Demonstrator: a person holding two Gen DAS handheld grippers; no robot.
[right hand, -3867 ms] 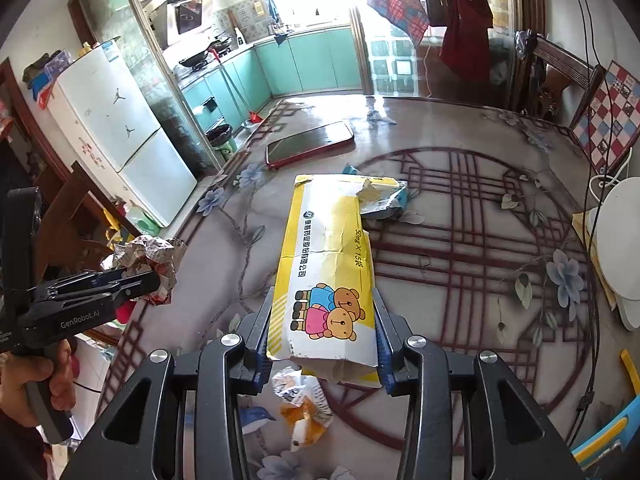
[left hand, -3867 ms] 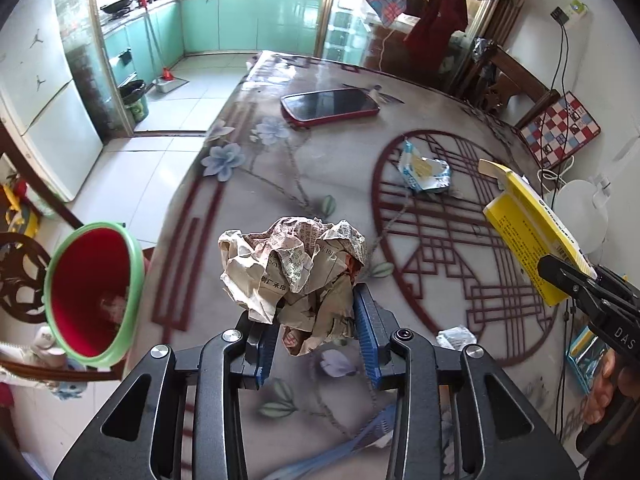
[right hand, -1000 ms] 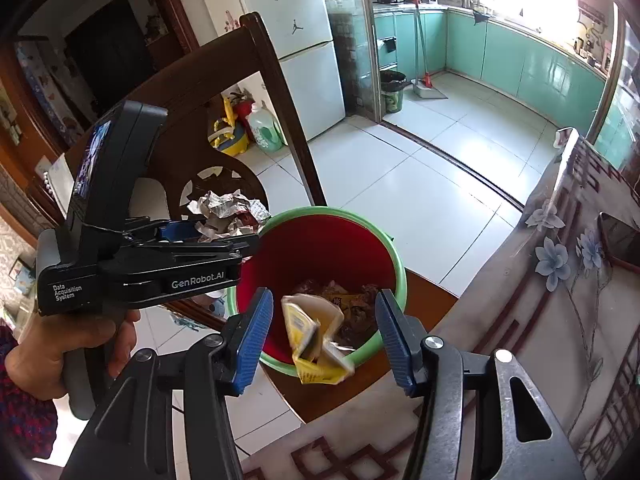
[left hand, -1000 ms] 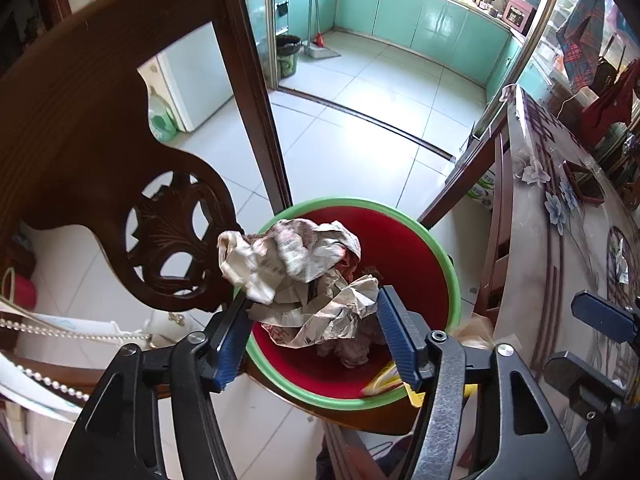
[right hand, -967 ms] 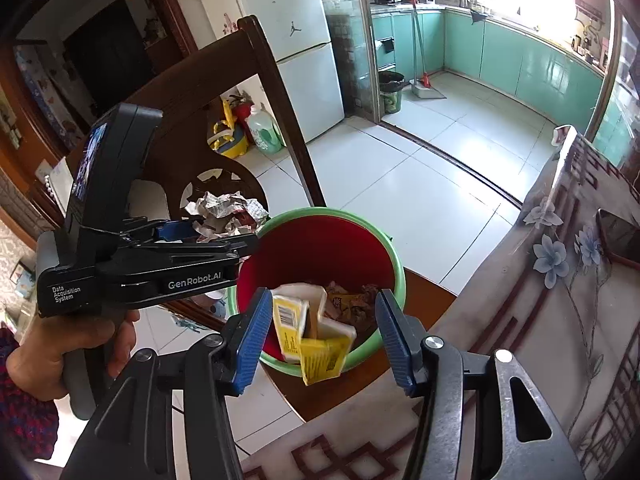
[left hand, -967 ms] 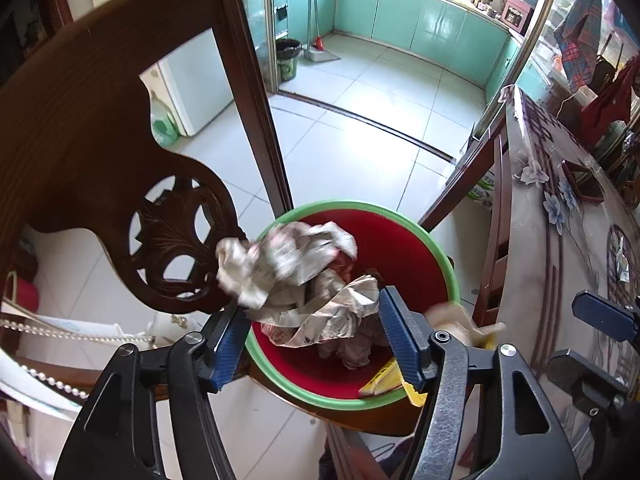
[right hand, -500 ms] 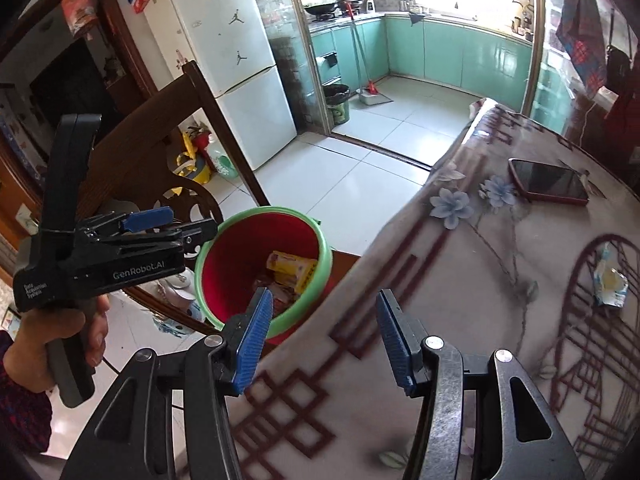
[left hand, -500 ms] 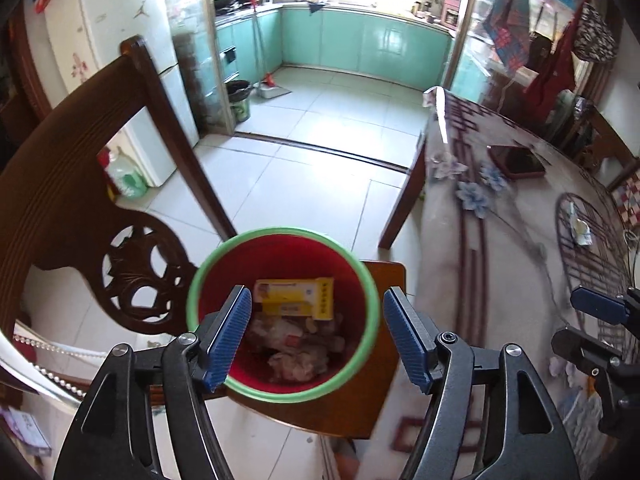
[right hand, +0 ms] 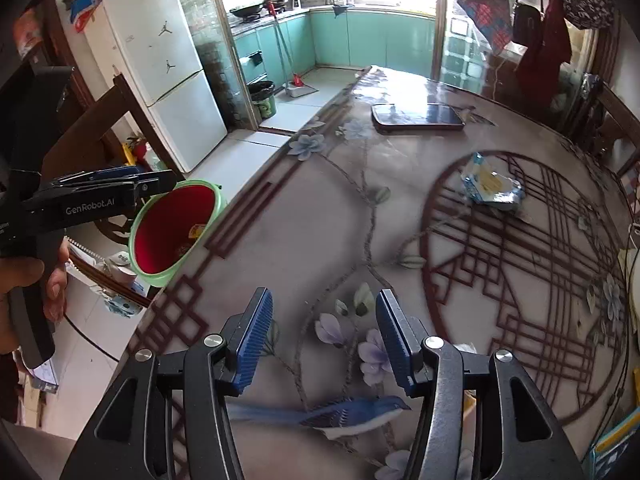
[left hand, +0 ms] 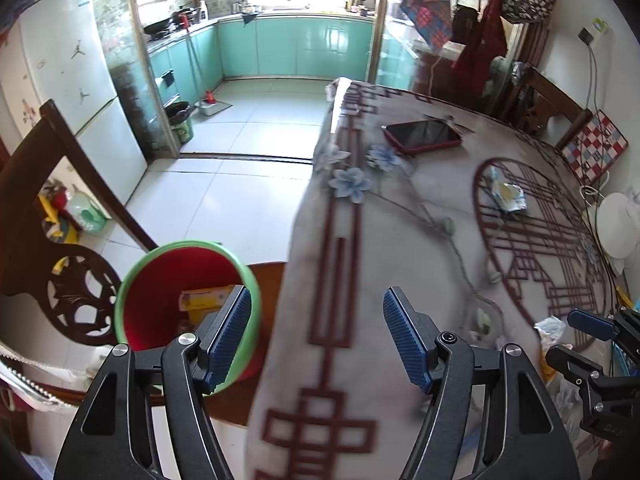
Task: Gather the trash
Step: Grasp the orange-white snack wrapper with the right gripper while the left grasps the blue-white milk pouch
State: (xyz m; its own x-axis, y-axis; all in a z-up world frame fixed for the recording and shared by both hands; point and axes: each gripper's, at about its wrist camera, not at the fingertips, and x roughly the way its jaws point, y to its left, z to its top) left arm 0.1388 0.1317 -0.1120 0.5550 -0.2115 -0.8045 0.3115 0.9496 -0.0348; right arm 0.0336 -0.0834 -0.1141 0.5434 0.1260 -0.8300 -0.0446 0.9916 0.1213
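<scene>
Both our left tongs (left hand: 316, 336) and right tongs (right hand: 324, 336) hang empty and parted above the bench (right hand: 320, 216), since the bin (left hand: 140, 300) beside them holds what looks like dropped trash, while the blue wrapper (right hand: 490, 188) waits ahead.

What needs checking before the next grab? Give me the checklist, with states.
1. Left gripper empty, jaws apart: ok.
2. Right gripper empty, jaws apart: ok.
3. Yellow box inside the bin: ok.
4. Blue and yellow wrapper off the table: not ok.
5. Small wrapper near the table edge picked up: not ok.
6. Phone clear of the trash: ok.
</scene>
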